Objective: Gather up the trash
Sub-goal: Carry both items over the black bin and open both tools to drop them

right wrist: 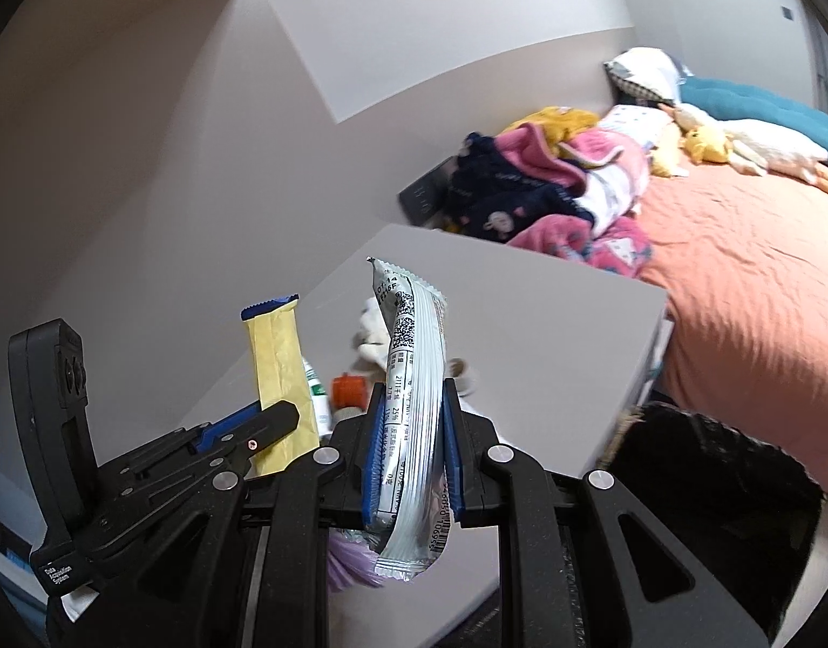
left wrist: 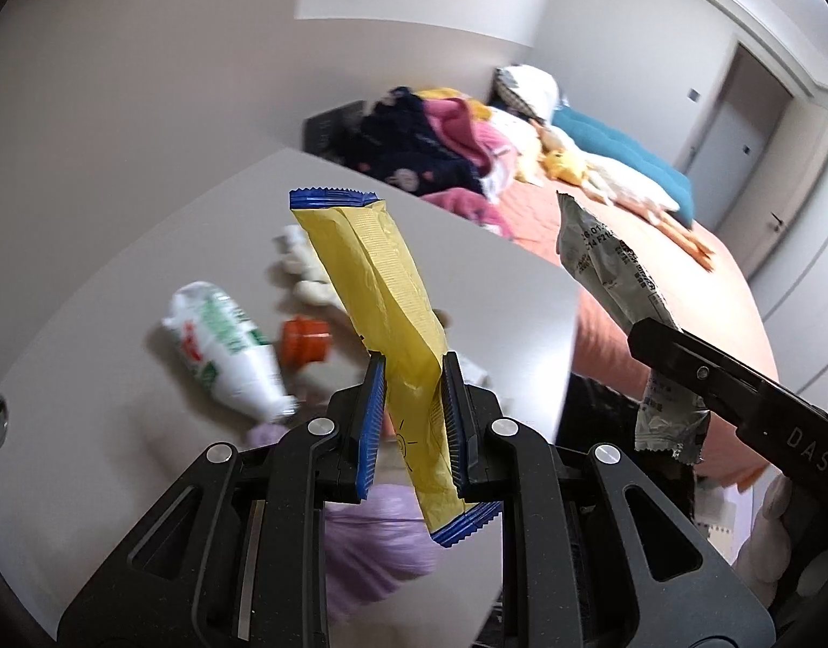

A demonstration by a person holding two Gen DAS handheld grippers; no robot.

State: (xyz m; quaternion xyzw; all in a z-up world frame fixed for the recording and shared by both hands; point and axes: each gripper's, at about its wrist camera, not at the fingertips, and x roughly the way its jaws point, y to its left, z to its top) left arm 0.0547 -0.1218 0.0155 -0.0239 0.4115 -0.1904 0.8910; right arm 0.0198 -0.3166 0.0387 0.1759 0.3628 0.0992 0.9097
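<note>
My left gripper (left wrist: 412,378) is shut on a yellow wrapper with blue ends (left wrist: 381,297), held upright above the white table (left wrist: 117,297). It also shows in the right wrist view (right wrist: 276,367). My right gripper (right wrist: 412,405) is shut on a silver printed wrapper (right wrist: 414,378), also raised; that wrapper shows in the left wrist view (left wrist: 613,281) to the right. On the table lie a crushed white plastic bottle (left wrist: 225,345), an orange cap (left wrist: 305,343) and crumpled white tissue (left wrist: 300,264).
A purple bag (left wrist: 376,545) sits below the left gripper. A dark bin (right wrist: 711,480) stands by the table's right edge. A bed with an orange cover (right wrist: 748,281), piled clothes (right wrist: 549,189) and pillows lies beyond.
</note>
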